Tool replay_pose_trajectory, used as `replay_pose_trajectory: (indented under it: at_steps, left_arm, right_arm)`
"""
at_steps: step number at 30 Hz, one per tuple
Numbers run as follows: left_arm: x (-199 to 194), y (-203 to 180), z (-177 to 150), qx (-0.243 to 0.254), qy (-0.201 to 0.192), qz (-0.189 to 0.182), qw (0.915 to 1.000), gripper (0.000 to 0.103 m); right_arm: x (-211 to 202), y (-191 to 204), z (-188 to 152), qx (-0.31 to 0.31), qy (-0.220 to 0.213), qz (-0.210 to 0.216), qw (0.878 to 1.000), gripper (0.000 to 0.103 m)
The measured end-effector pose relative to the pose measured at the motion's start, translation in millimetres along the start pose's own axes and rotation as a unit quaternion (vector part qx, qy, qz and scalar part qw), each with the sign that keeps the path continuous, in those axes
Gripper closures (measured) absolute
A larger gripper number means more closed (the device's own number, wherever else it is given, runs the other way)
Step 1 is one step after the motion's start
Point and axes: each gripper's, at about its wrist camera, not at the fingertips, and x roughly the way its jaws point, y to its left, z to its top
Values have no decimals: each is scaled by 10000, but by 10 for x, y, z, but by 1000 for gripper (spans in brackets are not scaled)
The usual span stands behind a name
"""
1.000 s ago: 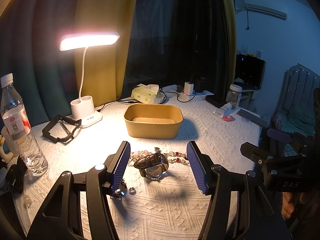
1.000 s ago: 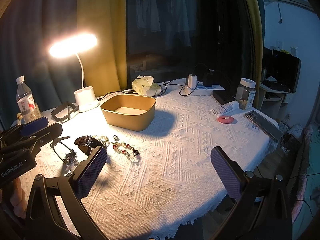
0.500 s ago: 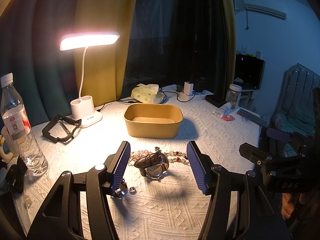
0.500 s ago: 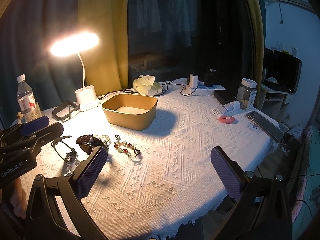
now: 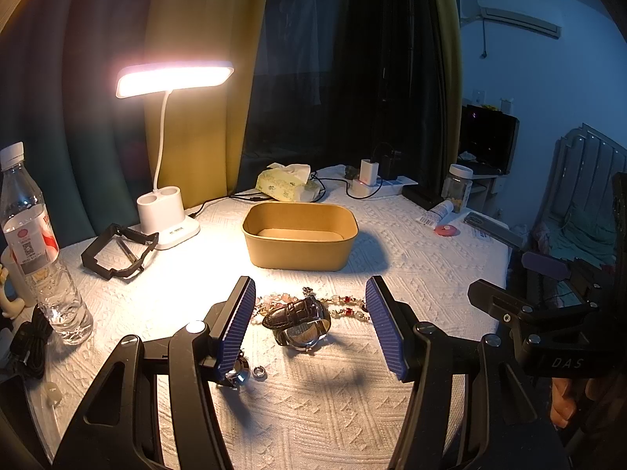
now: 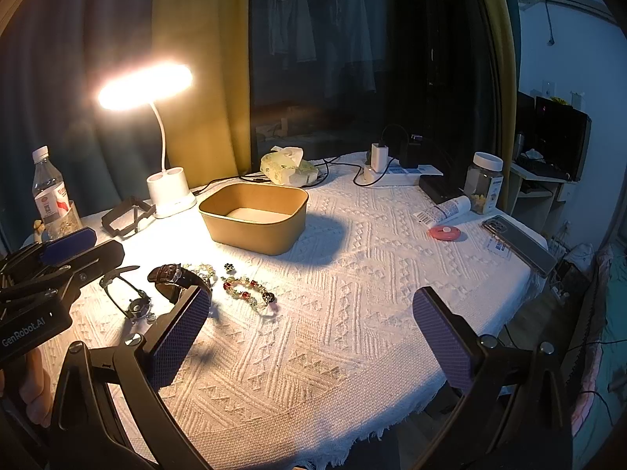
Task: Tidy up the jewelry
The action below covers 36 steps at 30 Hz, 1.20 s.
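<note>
Almost nothing has moved since a second ago: our left gripper [image 5: 309,323] still hovers with fingers spread wide around the watch [image 5: 299,319], not touching it. The watch lies on the white tablecloth [image 5: 333,399] beside the beaded bracelet [image 6: 247,290], near the empty tan box [image 5: 299,235]. Our right gripper [image 6: 311,337] hangs open above bare cloth, holding nothing.

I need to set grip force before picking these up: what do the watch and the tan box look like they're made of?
Watch: dark glossy strap, probably leather, going by the sheen and stiff curl; the case looks like polished metal, with bright reflections. Tan box: matt and thin-walled with a rolled rim, so likely paperboard, though plastic can't be ruled out. Both should need only light grip.
</note>
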Motion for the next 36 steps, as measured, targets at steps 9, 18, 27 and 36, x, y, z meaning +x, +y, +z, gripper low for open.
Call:
replay_pose_trajectory:
  at_steps: [9, 18, 27, 36]
  left_arm:
    - [60, 38, -73, -31, 169, 26, 9998, 41]
    - [287, 309, -306, -74, 736, 355, 9966, 41]
    - [340, 535, -219, -121, 794, 699, 9943, 41]
    - [528, 708, -268, -264, 1112, 768, 9905, 41]
  right_arm:
    - [122, -24, -35, 68, 141, 36, 9999, 1]
    - [406, -26, -89, 141, 455, 146, 9988, 1]
    - [728, 43, -27, 125, 684, 333, 9970, 1]
    - [942, 226, 12, -59, 816, 719, 9940, 1]
